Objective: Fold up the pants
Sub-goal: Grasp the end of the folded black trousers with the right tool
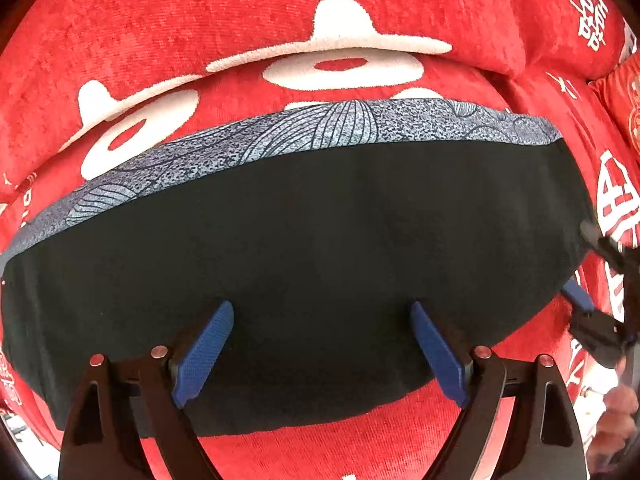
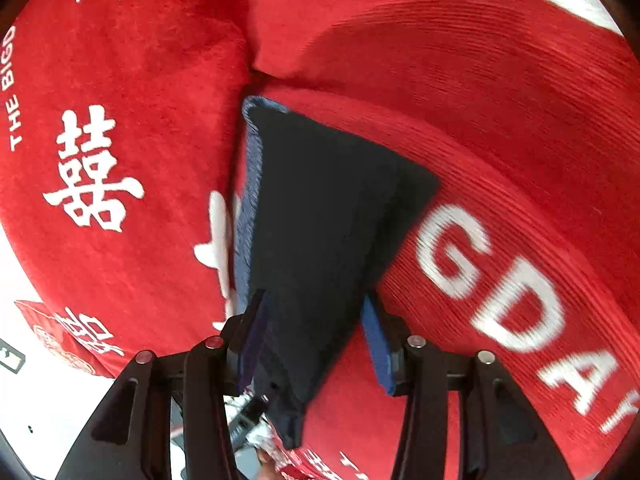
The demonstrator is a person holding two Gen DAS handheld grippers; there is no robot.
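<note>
The folded black pants (image 1: 300,248) lie flat on a red blanket (image 1: 160,20), their grey patterned waistband (image 1: 320,132) along the far edge. My left gripper (image 1: 322,308) hangs open over the near half of the pants, pointing down, with nothing gripped. At the pants' right end, my right gripper (image 1: 580,262) straddles the edge. In the right wrist view the pants (image 2: 320,200) run between the jaws of the right gripper (image 2: 315,298). The cloth lies against the left finger (image 2: 252,340), while red shows beside the blue right pad (image 2: 378,348). A corner of the cloth hangs below.
The red blanket (image 2: 520,120) carries large white letters and characters and bunches into folds behind the pants. A hand (image 1: 620,404) shows at the right edge. A white surface (image 2: 40,380) lies past the blanket's edge at lower left.
</note>
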